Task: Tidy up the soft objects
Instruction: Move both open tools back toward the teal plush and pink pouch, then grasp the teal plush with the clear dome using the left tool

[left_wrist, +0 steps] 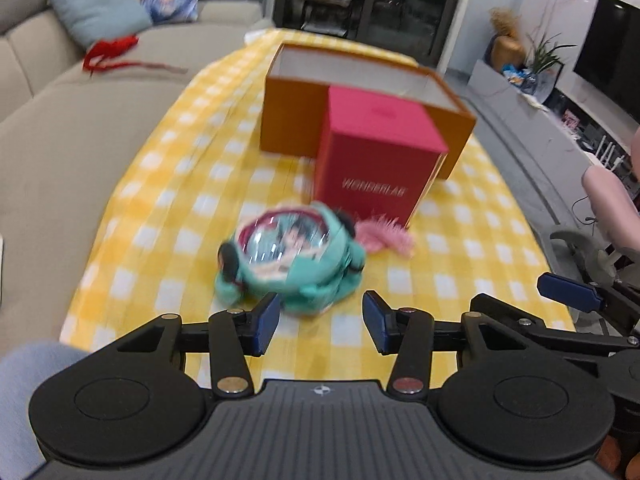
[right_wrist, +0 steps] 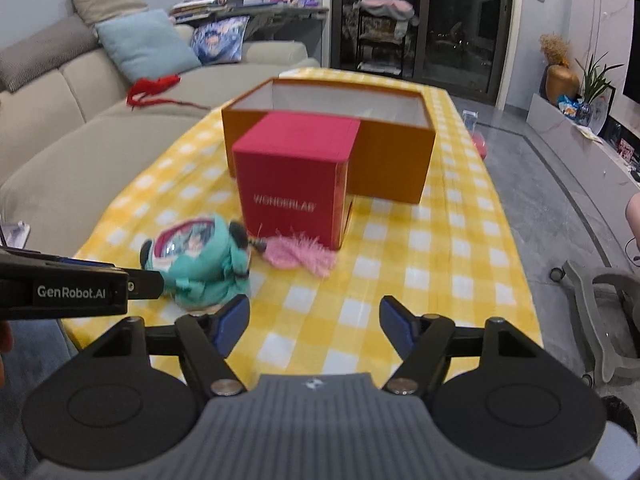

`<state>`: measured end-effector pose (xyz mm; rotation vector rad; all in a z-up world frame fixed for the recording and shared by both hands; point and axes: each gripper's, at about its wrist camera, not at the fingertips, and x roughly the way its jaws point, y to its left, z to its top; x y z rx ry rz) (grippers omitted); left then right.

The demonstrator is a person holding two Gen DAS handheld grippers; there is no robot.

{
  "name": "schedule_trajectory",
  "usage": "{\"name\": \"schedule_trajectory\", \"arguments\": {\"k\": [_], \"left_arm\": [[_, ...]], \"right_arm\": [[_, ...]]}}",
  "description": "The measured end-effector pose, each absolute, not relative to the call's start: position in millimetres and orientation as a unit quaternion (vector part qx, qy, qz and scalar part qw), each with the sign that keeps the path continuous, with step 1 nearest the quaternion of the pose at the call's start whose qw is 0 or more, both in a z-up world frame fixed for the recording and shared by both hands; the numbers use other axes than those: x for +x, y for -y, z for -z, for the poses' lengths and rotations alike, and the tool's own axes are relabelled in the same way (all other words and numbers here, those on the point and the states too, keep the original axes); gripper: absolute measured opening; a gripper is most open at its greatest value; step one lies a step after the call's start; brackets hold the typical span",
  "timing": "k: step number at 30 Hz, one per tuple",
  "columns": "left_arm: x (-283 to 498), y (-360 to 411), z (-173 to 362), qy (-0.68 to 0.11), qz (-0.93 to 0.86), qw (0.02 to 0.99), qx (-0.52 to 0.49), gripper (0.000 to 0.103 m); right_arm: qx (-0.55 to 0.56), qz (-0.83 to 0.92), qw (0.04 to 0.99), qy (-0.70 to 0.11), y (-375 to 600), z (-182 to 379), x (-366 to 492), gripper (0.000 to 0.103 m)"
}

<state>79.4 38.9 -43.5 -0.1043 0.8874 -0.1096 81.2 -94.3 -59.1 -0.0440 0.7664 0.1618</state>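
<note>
A teal plush toy (left_wrist: 292, 256) with a shiny round front lies on the yellow checked tablecloth (left_wrist: 168, 184). A fuzzy pink soft piece (left_wrist: 384, 234) lies beside it, against the red WONDERLAB box (left_wrist: 380, 152). An open orange box (left_wrist: 360, 92) stands behind. My left gripper (left_wrist: 320, 320) is open and empty, just in front of the plush. In the right wrist view the plush (right_wrist: 200, 260) and the pink piece (right_wrist: 296, 258) sit left of centre. My right gripper (right_wrist: 314, 326) is open and empty, to the right of the plush. The left gripper's body (right_wrist: 72, 290) reaches in from the left.
A beige sofa (right_wrist: 80, 140) with cushions and a red ribbon (right_wrist: 154, 88) runs along the table's left side. The red box (right_wrist: 296, 176) stands in front of the orange box (right_wrist: 360, 140). A grey chair base (right_wrist: 600, 320) stands on the floor at the right.
</note>
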Motion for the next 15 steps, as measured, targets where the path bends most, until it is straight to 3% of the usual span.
{"name": "schedule_trajectory", "arguments": {"k": [15], "left_arm": [[101,-63,60,-0.441,0.027,0.889,-0.116,0.056]], "right_arm": [[-0.027,-0.102,0.91,-0.402,73,74,106,0.059]]}}
